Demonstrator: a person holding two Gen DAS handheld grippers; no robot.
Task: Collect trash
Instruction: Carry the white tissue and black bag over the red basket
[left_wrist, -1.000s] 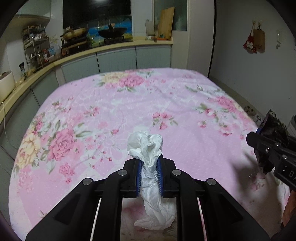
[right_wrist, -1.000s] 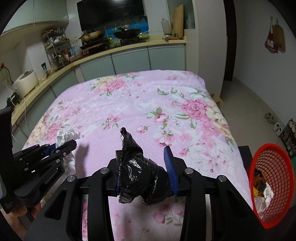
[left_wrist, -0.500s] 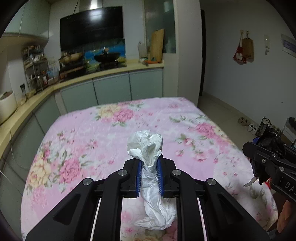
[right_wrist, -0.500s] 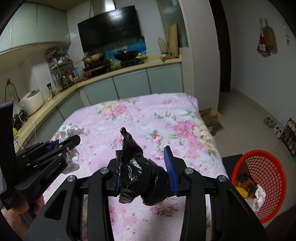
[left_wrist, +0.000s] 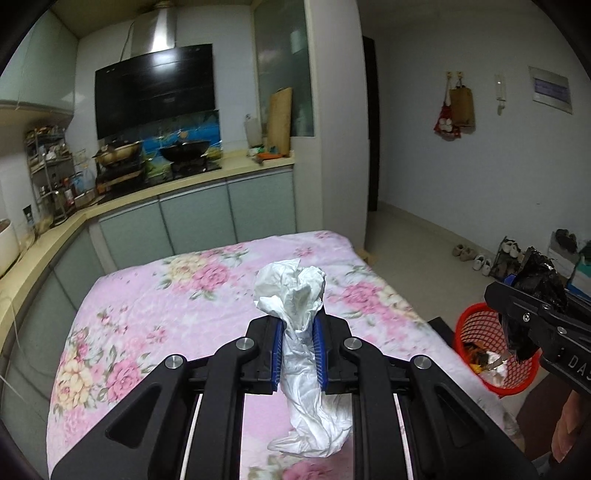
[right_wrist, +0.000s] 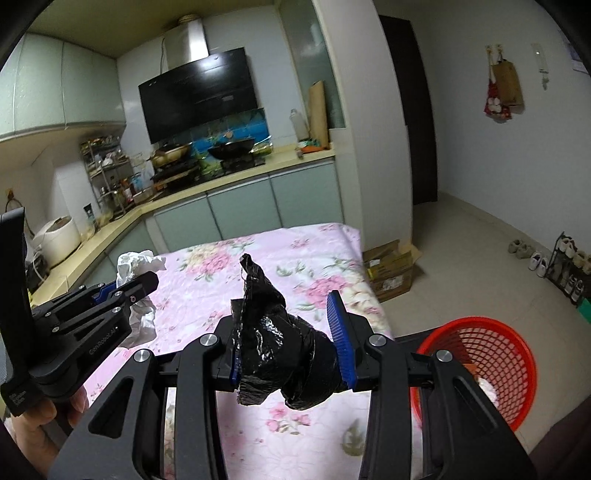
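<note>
My left gripper (left_wrist: 298, 345) is shut on a crumpled white plastic bag (left_wrist: 295, 295) and holds it above the pink floral table cover (left_wrist: 184, 314). My right gripper (right_wrist: 290, 354) is shut on a crumpled black plastic bag (right_wrist: 280, 354), also lifted above the table. A red mesh waste basket (right_wrist: 491, 354) with some trash inside stands on the floor to the right of the table; it also shows in the left wrist view (left_wrist: 476, 325). The right gripper with the black bag (left_wrist: 539, 284) appears at the right edge of the left wrist view, over the basket. The left gripper (right_wrist: 125, 291) shows at left in the right wrist view.
A kitchen counter (left_wrist: 166, 184) with stove and pans runs behind and left of the table. A cardboard box (right_wrist: 391, 266) sits on the floor past the table's right corner. Shoes and a shoe rack (right_wrist: 565, 266) line the right wall.
Both grippers have risen and tilted up with their bags still held; the table sits lower in view and the red basket has come into the left wrist view.
</note>
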